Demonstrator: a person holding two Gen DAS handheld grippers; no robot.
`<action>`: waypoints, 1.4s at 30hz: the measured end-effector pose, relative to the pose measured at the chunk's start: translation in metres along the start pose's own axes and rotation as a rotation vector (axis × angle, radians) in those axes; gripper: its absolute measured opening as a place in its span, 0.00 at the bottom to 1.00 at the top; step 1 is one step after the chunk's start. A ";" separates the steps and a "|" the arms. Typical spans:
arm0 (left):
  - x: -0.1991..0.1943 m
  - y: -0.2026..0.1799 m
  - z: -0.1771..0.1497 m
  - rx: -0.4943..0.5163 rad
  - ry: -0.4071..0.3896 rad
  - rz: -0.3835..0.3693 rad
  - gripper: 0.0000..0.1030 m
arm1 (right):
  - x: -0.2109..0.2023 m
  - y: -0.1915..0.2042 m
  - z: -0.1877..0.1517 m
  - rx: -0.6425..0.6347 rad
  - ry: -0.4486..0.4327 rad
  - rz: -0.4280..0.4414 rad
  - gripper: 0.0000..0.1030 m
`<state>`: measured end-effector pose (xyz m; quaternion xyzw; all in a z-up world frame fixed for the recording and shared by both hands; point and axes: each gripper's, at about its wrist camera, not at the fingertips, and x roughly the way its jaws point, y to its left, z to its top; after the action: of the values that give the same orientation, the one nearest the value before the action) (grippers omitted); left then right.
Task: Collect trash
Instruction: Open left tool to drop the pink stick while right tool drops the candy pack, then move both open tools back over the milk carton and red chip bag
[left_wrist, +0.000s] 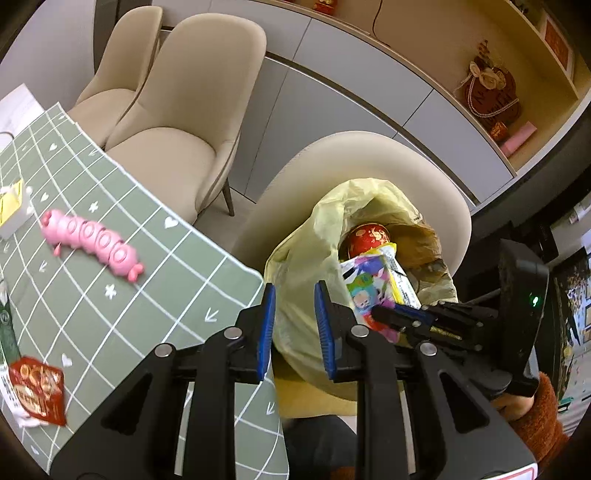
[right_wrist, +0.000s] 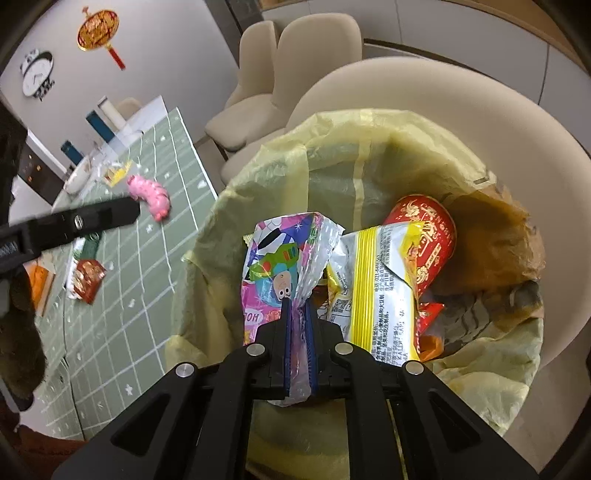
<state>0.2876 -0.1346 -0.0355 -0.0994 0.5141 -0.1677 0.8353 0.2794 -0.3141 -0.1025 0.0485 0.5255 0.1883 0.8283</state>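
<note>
Cartoon wrapper (right_wrist: 280, 266) between right gripper (right_wrist: 298, 317) jaws

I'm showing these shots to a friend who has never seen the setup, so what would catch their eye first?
Probably the yellow trash bag gaping open on a beige chair, stuffed with a red can and a yellow snack packet. Next, the colourful cartoon wrapper caught between the right tongs over the bag. Then the pink caterpillar toy on the green checked tablecloth.

Beige upholstered chairs (left_wrist: 177, 122) beside grey cabinets (left_wrist: 332, 99), wooden shelf (left_wrist: 535, 92), wall clock (right_wrist: 37, 75).
</note>
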 end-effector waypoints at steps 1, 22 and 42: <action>-0.003 0.001 -0.003 -0.002 -0.002 -0.002 0.21 | -0.003 0.002 0.000 -0.009 -0.003 -0.017 0.25; -0.146 0.162 -0.126 -0.333 -0.183 0.207 0.25 | -0.042 0.153 -0.002 -0.226 -0.206 0.074 0.43; -0.181 0.297 -0.219 -0.616 -0.200 0.305 0.26 | 0.060 0.300 -0.027 -0.564 0.037 0.050 0.43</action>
<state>0.0698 0.2101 -0.0854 -0.2847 0.4650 0.1322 0.8278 0.1997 -0.0182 -0.0818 -0.1745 0.4659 0.3485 0.7944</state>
